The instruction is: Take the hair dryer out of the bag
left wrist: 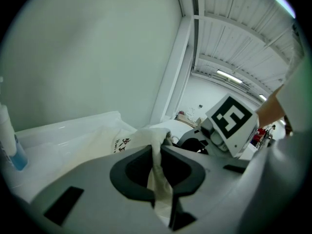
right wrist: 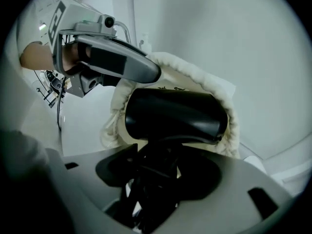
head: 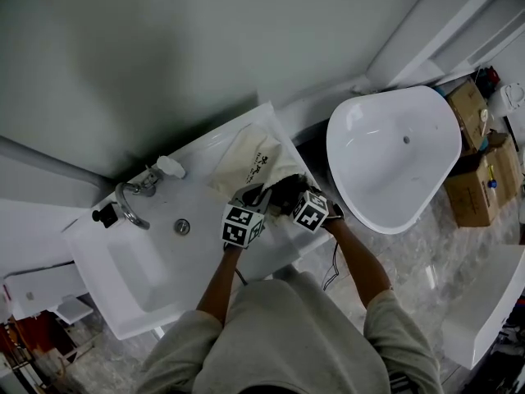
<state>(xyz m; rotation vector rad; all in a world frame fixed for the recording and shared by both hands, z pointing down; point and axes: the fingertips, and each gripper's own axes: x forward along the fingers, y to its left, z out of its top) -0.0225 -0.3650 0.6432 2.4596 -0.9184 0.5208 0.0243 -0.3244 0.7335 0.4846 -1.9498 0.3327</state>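
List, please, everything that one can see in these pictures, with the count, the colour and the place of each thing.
washbasin counter: one, white, against the grey wall
faucet: one, chrome, at the basin's far edge
bottle: one, white, on the counter beside the faucet
bag: one, cream with dark print, lying on the counter's right end
hair dryer: one, black, partly inside the bag's mouth
bathtub: one, white, on the floor right of the counter
cardboard boxes: at least two, brown, beyond the bathtub
left hand-held gripper: one, grey, shut on the bag's fabric
right hand-held gripper: one, grey, shut on the hair dryer's lower part
forearms: two, bare, reaching to the bag
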